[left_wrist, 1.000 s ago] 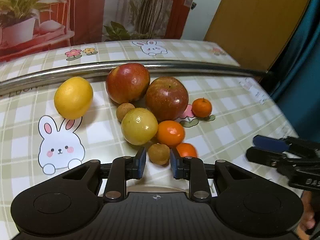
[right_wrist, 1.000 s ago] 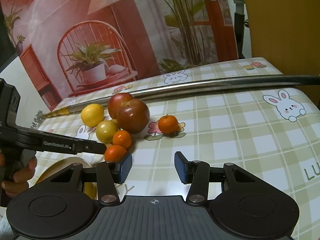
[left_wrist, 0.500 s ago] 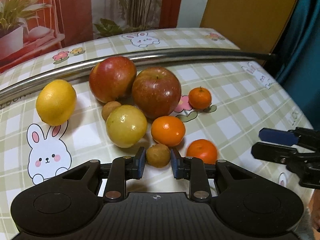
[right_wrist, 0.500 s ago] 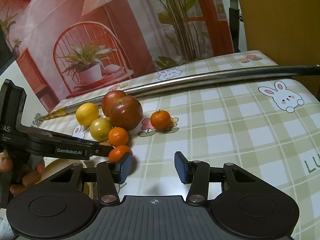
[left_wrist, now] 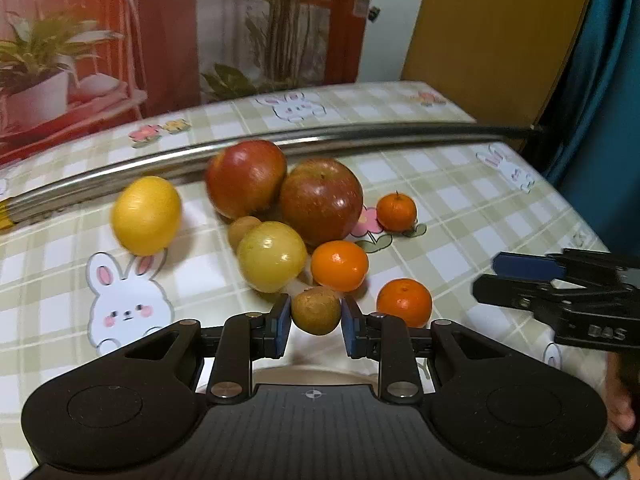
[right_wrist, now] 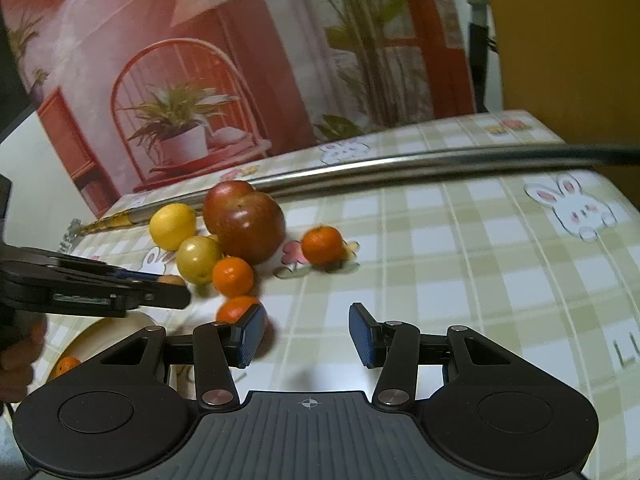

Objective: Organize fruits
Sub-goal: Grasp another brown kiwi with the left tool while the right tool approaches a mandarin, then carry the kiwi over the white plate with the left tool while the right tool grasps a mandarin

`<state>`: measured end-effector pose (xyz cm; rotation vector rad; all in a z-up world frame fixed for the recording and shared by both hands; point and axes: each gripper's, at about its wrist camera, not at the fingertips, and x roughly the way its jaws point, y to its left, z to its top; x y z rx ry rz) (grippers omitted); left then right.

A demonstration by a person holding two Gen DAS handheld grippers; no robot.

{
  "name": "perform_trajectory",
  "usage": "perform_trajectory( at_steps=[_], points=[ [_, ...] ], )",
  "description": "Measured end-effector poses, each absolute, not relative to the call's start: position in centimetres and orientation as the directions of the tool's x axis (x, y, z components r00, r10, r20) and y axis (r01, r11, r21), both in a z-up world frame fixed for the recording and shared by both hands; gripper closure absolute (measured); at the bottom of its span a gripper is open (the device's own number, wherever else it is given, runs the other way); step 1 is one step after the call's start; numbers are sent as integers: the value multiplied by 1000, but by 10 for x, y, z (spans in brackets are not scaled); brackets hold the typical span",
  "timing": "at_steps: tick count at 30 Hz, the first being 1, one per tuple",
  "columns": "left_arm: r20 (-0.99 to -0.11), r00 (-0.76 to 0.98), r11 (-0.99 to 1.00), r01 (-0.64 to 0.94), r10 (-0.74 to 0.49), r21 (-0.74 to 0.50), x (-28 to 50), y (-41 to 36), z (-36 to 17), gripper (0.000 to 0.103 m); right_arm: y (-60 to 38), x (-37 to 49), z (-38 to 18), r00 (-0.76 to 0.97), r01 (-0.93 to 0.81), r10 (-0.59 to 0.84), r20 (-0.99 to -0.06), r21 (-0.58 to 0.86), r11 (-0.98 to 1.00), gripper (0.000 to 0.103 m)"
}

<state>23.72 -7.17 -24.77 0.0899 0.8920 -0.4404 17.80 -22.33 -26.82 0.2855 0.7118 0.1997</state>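
From nine to three o'clock lie one lemon (left_wrist: 146, 215), two apples (left_wrist: 245, 178), one yellow-green fruit (left_wrist: 272, 256) and three tangerines (left_wrist: 339, 265), while the left gripper (left_wrist: 315, 319) clasps one of two small brown fruits (left_wrist: 315, 310) at six o'clock and the right gripper (right_wrist: 306, 336) gapes empty.

A table covered with a beige-and-white checked cloth (right_wrist: 460, 248) printed with white rabbits and small flowers fills the foreground. A long shiny metal rod (left_wrist: 360, 138) lies across its far part. Behind the table hangs a printed backdrop in red and white (right_wrist: 248, 52), picturing a red wire chair, a potted plant in a white pot and tall leafy stems. To the right stands a flat mustard-yellow panel (left_wrist: 488, 32), and beside it a teal curtain (left_wrist: 600, 112). The lighting is soft and even.
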Motion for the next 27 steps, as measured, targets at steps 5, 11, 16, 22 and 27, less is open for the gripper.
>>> perform_trajectory(
  at_steps=[5, 11, 16, 22, 27],
  points=[
    [-744, 576, 921, 365, -338, -136, 220, -44, -233, 75, -204, 197, -260, 739, -181, 317, -594, 277, 944, 59],
    [-731, 606, 942, 292, -315, -164, 196, -7, -227, 75, -166, 230, -262, 705, -285, 344, -621, 196, 938, 59],
    [-734, 613, 954, 243, -291, -176, 183, 17, -228, 75, -146, 251, -269, 685, -316, 341, -644, 159, 935, 60],
    [-732, 623, 960, 215, -274, -177, 176, 30, -231, 75, -133, 264, -278, 653, -329, 333, -680, 141, 934, 64],
    [-726, 625, 957, 214, -287, -194, 175, 33, -234, 75, -130, 268, -284, 636, -320, 324, -700, 143, 936, 70]
  ],
)
